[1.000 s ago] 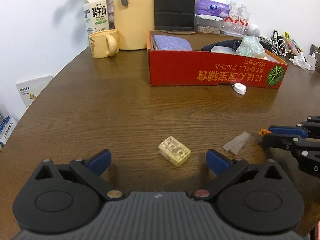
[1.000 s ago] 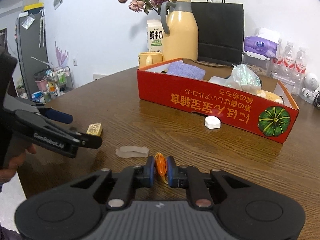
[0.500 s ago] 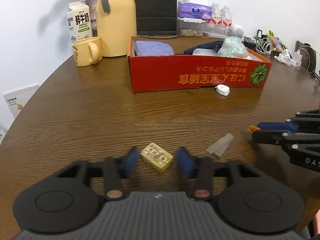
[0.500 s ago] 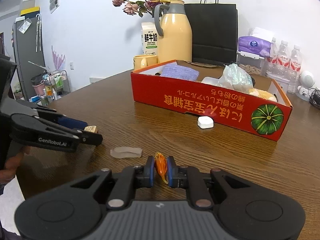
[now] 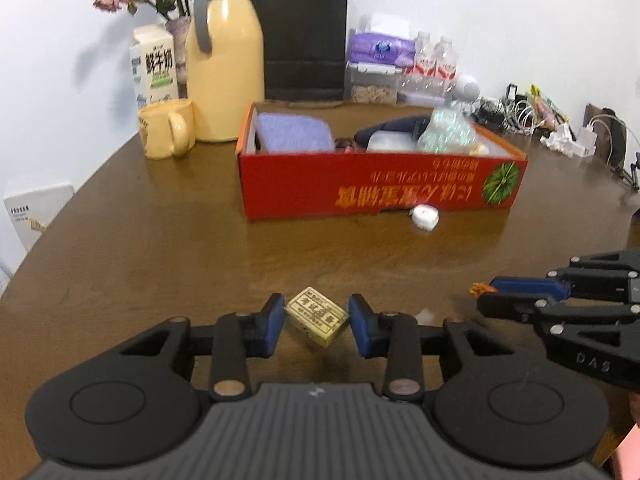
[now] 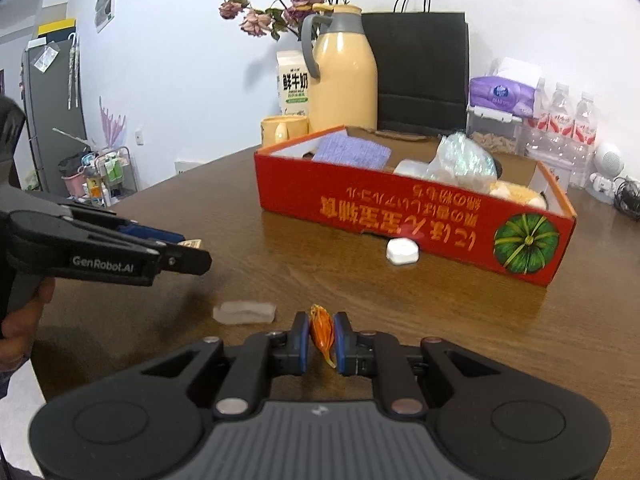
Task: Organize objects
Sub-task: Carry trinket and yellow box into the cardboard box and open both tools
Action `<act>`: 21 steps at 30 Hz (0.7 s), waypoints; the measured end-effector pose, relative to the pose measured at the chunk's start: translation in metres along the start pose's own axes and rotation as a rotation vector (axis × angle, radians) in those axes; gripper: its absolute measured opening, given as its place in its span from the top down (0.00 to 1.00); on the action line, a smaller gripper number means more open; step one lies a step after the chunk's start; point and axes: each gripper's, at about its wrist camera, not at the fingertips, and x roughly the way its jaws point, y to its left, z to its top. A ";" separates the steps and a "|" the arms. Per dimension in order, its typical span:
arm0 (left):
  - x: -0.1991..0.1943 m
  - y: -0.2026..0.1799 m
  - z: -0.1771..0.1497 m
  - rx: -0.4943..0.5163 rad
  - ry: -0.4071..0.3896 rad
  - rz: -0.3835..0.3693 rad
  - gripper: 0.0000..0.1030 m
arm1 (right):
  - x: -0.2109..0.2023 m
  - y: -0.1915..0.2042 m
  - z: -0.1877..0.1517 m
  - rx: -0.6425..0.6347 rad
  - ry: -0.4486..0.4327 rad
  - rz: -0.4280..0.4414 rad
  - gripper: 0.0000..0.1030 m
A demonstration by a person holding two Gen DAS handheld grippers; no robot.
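**Two grippers, two small catches over a brown table**

The wooden table (image 5: 160,248) carries a long red cardboard box (image 5: 380,188) printed with orange characters that read upside down from here and a green pumpkin picture at its right end. Inside it lie a folded purple cloth (image 5: 294,134) at the left and a crinkled clear bag (image 5: 444,132) towards the right. Behind the box stand a cream thermos jug (image 5: 224,68), a black paper bag (image 5: 304,36), a milk carton (image 5: 156,68) with dark Chinese characters on its face, and a yellow mug (image 5: 166,130).

The left gripper (image 5: 316,322) has its blue pads narrowed onto a small yellowish eraser (image 5: 317,316), which sits between them, raised off the wood. The eraser's long axis runs diagonally, from upper left to lower right in the left wrist view, with its printed top face, carrying small characters too fine to read, turned upward. In the right wrist view this gripper's side reads "GenRobot.AI".

The right gripper (image 6: 322,338) is pinched tight on a small orange wrapper-like piece (image 6: 321,332), which stands roughly upright between the pads, its long axis along the fingers.

A white oval case (image 6: 402,251) lies on the table just in front of the box, and a translucent plastic piece (image 6: 244,312) lies flat near the right gripper's left finger.
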 end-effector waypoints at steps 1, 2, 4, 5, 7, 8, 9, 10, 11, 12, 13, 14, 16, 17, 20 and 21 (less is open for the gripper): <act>-0.001 -0.002 0.004 0.003 -0.011 -0.001 0.65 | -0.001 -0.001 0.003 -0.001 -0.008 -0.004 0.88; -0.001 -0.003 0.007 0.004 -0.020 -0.002 0.65 | -0.001 -0.002 0.006 -0.001 -0.018 -0.008 0.88; -0.002 -0.007 0.018 0.003 -0.043 0.002 0.65 | -0.003 -0.004 0.014 -0.007 -0.042 -0.019 0.88; -0.002 -0.008 0.023 0.004 -0.053 0.002 0.65 | -0.003 -0.005 0.019 -0.009 -0.054 -0.026 0.88; -0.002 -0.011 0.034 0.008 -0.077 0.001 0.65 | -0.004 -0.007 0.029 -0.014 -0.078 -0.037 0.88; -0.002 -0.013 0.040 0.012 -0.091 0.000 0.65 | -0.004 -0.008 0.035 -0.017 -0.092 -0.044 0.88; -0.002 -0.015 0.045 0.014 -0.102 0.000 0.65 | -0.004 -0.009 0.040 -0.022 -0.105 -0.049 0.88; -0.001 -0.016 0.052 0.016 -0.115 -0.001 0.65 | -0.004 -0.011 0.047 -0.027 -0.119 -0.056 0.88; 0.000 -0.018 0.056 0.017 -0.124 -0.003 0.65 | -0.004 -0.012 0.053 -0.030 -0.132 -0.063 0.88; 0.001 -0.019 0.062 0.018 -0.131 -0.006 0.65 | -0.003 -0.014 0.060 -0.033 -0.144 -0.069 0.88; 0.003 -0.020 0.068 0.023 -0.137 -0.009 0.65 | -0.002 -0.015 0.066 -0.037 -0.155 -0.075 0.88; 0.005 -0.021 0.074 0.031 -0.144 -0.009 0.65 | 0.000 -0.017 0.073 -0.039 -0.165 -0.081 0.88; 0.008 -0.022 0.086 0.042 -0.164 -0.005 0.65 | 0.003 -0.020 0.085 -0.044 -0.185 -0.089 0.88; 0.009 -0.022 0.091 0.045 -0.173 -0.006 0.65 | 0.005 -0.022 0.090 -0.047 -0.192 -0.093 0.88; 0.017 -0.023 0.108 0.043 -0.197 -0.005 0.65 | 0.013 -0.027 0.106 -0.052 -0.211 -0.103 0.88; 0.020 -0.023 0.113 0.041 -0.203 -0.005 0.65 | 0.017 -0.029 0.111 -0.053 -0.216 -0.106 0.88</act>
